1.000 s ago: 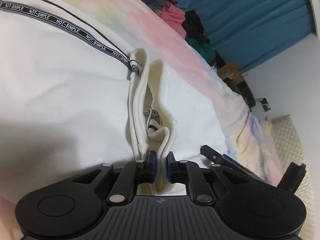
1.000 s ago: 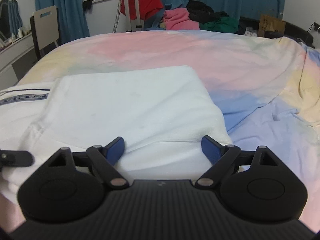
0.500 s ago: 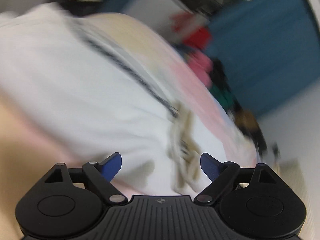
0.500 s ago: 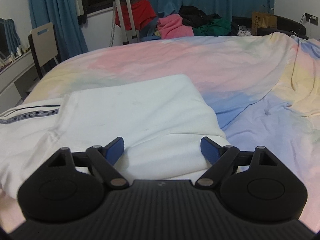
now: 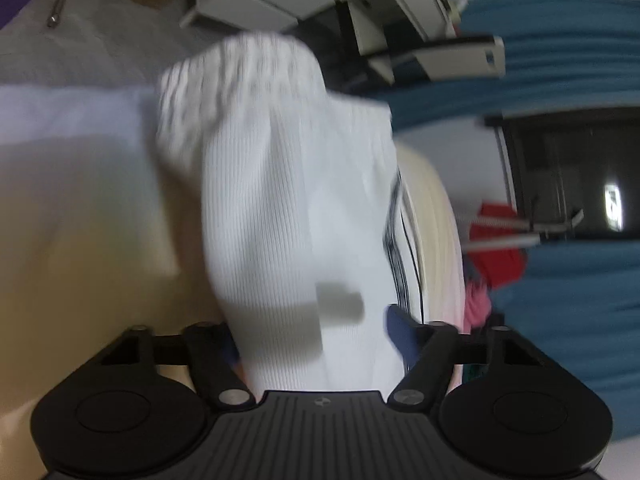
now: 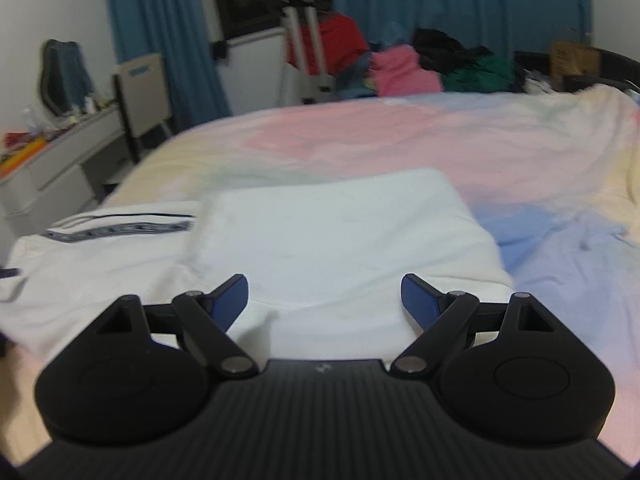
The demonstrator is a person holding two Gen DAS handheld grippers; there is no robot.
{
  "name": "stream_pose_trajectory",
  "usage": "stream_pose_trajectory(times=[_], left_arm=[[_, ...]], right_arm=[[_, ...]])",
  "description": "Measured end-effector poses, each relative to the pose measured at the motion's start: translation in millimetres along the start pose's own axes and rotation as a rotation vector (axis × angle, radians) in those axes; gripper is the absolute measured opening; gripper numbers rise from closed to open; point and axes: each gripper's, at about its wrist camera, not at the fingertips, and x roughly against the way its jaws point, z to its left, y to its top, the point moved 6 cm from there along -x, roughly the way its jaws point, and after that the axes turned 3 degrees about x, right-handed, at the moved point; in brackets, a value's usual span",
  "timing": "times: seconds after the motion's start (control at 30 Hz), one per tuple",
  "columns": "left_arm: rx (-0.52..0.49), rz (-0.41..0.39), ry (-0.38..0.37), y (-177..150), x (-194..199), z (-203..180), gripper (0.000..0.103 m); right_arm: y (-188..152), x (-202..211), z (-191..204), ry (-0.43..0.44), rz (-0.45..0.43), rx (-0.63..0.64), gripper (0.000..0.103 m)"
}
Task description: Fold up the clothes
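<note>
A white garment [image 6: 328, 236] with a dark lettered stripe [image 6: 120, 229] lies partly folded on the pastel bed sheet [image 6: 400, 140]. My right gripper [image 6: 324, 298] is open and empty just above its near edge. In the left wrist view, a white ribbed sleeve with its cuff [image 5: 276, 184] runs between the spread fingers of my left gripper [image 5: 316, 344], which is open; its left fingertip is hidden behind the cloth. The left view is blurred.
A pile of red, pink, green and black clothes [image 6: 404, 64] lies at the far end of the bed beside a tripod [image 6: 300, 40]. A white desk [image 6: 52, 164] and a chair [image 6: 140, 88] stand at the left. Blue curtains [image 6: 440, 0] hang behind.
My left gripper let go of the collar, opened, and swung left to the sleeve. My right gripper stayed open and drew back and up a little.
</note>
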Motion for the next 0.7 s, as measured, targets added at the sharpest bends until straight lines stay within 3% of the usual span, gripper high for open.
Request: stream_pose_trajectory(times=[0.07,0.13,0.17,0.23,0.37,0.5,0.7], left_arm=[[-0.02,-0.034,0.014,5.5,-1.4,-0.5,0.05],[-0.067,-0.071,0.027,6.9,4.1,-2.6,0.029],[-0.094,-0.09,0.035,8.8,8.9,-2.9,0.024],[-0.188,-0.141,0.039,3.7,19.6,-15.4,0.015],[-0.439,-0.273,0.054,-24.7,46.0,-51.7,0.013],[-0.693,-0.408,0.033,-76.3,57.7,-100.6,0.011],[-0.934,-0.524,-0.016,-168.8,67.5,-176.1,0.01]], right_arm=[[-4.0,-5.8,10.7,0.051,0.026,0.024,0.085],[-11.6,-15.9,22.2,0.108,0.077,0.052,0.085],[-19.7,-24.2,28.2,0.126,0.127,0.086,0.086],[-30.1,-33.8,36.3,0.094,0.154,0.164,0.087],[-20.5,-29.7,31.6,0.101,0.136,0.122,0.085],[-3.0,-14.5,11.1,0.08,0.083,0.031,0.085],[15.4,15.0,-31.2,-0.005,-0.002,-0.078,0.085]])
